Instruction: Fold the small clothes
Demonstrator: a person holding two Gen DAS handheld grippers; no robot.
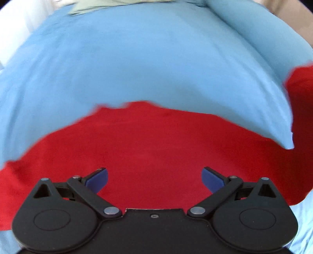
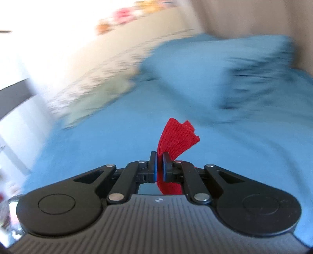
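Left claw [image 1: 154, 178]: fingers spread wide apart, blue pads [image 1: 212, 179] facing each other, nothing between them. It hangs just above a red garment [image 1: 152, 144] that lies spread on a light blue bed sheet [image 1: 137, 58]. Whether the pads touch the cloth cannot be told.

Red garment, left wrist view: fills the near half of the frame, running from the left edge across to the right, where a part of it rises up the right edge. Its far edge is uneven and blurred. A flap of the blue sheet [image 1: 273, 117] lies over the garment at right, ending in a pointed corner.

Far left on the bed, a pale green cloth [image 1: 93, 6] shows at the top edge; detail too blurred to read.

Right claw [image 2: 159, 166]: fingers drawn together and clamped on a strip of the red garment [image 2: 178, 136]. The ribbed red fabric stands up between the pads, leans to the right above them, and passes down behind the claw body.

Right wrist view: heavy motion blur. Blue sheet [image 2: 117, 146] extends far ahead, with a rumpled blue mound [image 2: 244, 78] at far right. Pale patterned cloth [image 2: 93, 93] lies along the left side of the bed. Bright wall behind it; the objects there are unreadable.
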